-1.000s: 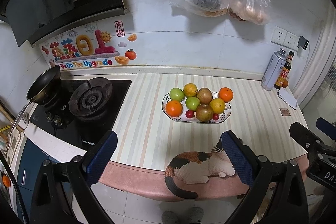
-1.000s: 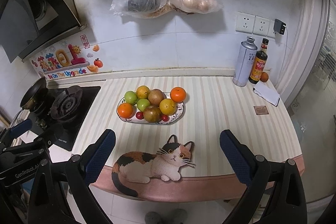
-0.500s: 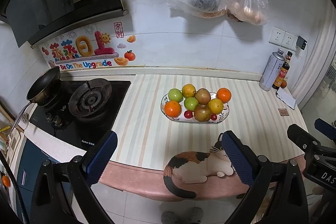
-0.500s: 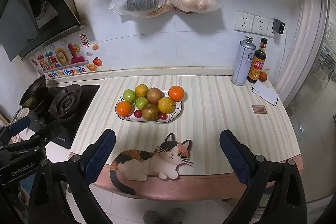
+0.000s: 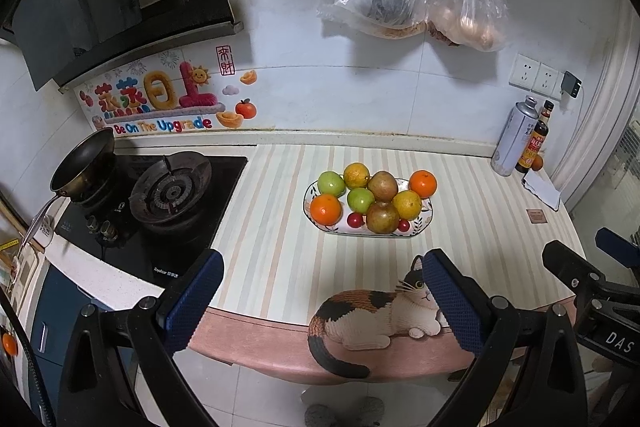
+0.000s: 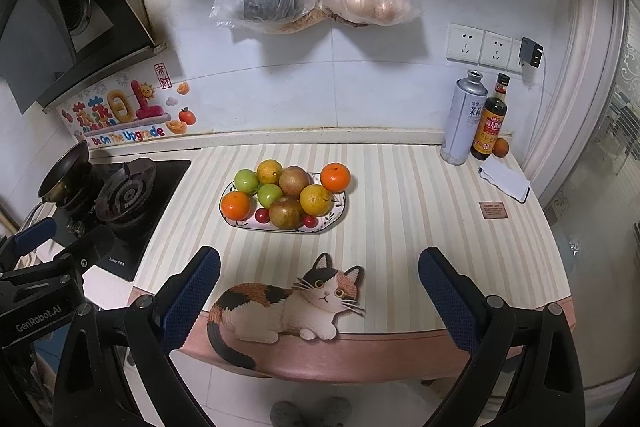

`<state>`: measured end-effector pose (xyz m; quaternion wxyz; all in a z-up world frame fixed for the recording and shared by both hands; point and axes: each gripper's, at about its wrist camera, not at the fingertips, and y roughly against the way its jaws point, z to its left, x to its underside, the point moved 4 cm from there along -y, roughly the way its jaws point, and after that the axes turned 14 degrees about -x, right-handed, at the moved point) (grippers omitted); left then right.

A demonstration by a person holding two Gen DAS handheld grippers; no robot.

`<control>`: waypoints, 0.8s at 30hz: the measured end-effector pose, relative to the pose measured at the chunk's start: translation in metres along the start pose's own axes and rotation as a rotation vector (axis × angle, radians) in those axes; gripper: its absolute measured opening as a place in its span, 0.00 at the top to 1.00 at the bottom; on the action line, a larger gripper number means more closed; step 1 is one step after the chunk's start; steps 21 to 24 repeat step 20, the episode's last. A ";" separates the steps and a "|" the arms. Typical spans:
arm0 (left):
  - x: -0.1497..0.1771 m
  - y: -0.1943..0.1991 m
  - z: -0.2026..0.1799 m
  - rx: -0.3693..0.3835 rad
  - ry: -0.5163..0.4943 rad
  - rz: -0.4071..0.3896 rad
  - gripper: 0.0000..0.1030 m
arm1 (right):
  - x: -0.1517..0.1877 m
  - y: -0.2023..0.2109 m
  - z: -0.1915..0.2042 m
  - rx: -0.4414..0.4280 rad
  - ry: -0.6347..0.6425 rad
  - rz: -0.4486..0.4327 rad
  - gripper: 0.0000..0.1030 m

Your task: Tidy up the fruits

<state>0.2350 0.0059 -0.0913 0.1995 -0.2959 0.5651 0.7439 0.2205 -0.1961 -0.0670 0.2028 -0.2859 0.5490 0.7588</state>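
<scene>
On the striped counter, beside the stove, sits a fruit plate.

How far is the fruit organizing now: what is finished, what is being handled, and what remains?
Nothing looks finished: all the fruit sits piled together on the plate. Nothing is in hand: the left tongs and the right tongs are both open and empty, near the counter's front edge. The whole job seems left, perhaps also the small orange beside the sauce bottle.

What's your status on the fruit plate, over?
Left tongs open, empty. Right tongs open, empty, both short of the counter edge. Fruit plate untouched mid-counter, piled full. Path clear; only the flat cat decal lies between.
</scene>
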 end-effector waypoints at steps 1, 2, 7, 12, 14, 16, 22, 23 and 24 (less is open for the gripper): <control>0.001 -0.001 0.001 0.000 0.000 0.000 0.01 | 0.000 0.000 0.000 0.001 0.001 0.000 0.01; 0.000 0.000 0.000 -0.001 0.000 -0.001 0.01 | 0.000 0.000 -0.001 0.001 0.000 0.000 0.01; 0.000 0.001 0.000 -0.001 0.001 0.000 0.01 | 0.000 0.000 -0.001 -0.002 -0.001 0.000 0.01; 0.000 0.003 0.000 0.000 0.005 0.004 0.01 | 0.001 0.000 0.000 -0.004 0.002 0.002 0.01; -0.001 0.004 0.000 -0.001 0.005 0.002 0.01 | 0.001 0.001 0.000 -0.007 0.002 0.001 0.01; 0.000 0.004 0.000 -0.004 0.006 -0.002 0.01 | 0.001 0.001 -0.001 -0.009 0.000 0.001 0.01; -0.001 0.005 0.000 -0.007 0.009 -0.013 0.01 | -0.001 0.000 -0.002 -0.016 0.000 0.001 0.01; -0.001 0.005 0.000 -0.007 0.009 -0.013 0.01 | -0.001 0.000 -0.002 -0.016 0.000 0.001 0.01; -0.001 0.005 0.000 -0.007 0.009 -0.013 0.01 | -0.001 0.000 -0.002 -0.016 0.000 0.001 0.01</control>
